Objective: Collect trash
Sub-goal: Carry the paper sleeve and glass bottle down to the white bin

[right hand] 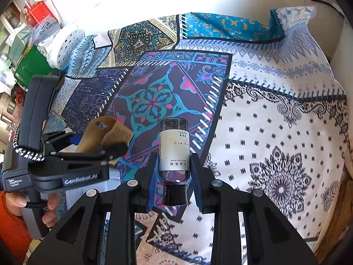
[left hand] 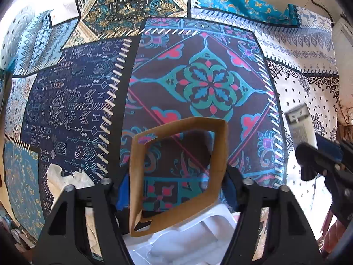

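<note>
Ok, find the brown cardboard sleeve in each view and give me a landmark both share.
Left wrist: cardboard sleeve lower centre, between the left gripper fingers.
Right wrist: sleeve at left-centre, held in the left gripper.
Shared landmark: teal flower medallion on the cloth.

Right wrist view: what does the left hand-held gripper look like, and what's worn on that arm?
The left hand-held gripper has black fingers with blue pads on a dark grey body with white lettering, and a black-and-white braided cable. The hand gripping its handle comes out of an orange sleeve.
</note>
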Tool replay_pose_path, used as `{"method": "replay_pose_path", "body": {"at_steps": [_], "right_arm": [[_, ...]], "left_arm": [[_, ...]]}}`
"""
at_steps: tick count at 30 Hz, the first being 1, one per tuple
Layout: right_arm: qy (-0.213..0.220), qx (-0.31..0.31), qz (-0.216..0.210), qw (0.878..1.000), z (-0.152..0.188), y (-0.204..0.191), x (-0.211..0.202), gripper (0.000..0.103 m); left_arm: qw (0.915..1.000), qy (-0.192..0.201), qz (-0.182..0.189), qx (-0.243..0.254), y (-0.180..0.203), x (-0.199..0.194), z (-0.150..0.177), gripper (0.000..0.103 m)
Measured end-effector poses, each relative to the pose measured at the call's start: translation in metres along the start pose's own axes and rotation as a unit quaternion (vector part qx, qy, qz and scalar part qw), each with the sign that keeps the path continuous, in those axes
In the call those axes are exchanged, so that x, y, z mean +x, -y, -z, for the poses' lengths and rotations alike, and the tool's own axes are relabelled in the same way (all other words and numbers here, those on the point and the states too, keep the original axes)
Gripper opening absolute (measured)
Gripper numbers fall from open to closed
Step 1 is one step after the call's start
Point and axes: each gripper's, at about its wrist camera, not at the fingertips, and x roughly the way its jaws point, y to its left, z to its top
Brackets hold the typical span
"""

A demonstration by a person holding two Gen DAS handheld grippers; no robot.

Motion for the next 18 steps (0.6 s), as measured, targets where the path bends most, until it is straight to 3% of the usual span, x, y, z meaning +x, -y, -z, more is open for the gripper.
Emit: {"method": "replay_pose_path", "body": {"at_steps": [7, 18], "right_arm": [[0.006, 0.010, 0.003, 1.000, 0.011, -0.005, -0.009, 0.026], [0.036, 0.020, 0.016, 0.999, 0.042, -0.041, -0.044, 0.026]], "left_arm": [[0.9971, 0.057, -0.038, 0.034, 0.017, -0.021, 0.005, 0.060], [0.9923, 0.117, -0.006, 0.040, 0.001, -0.098, 0.044, 0.060]]}}
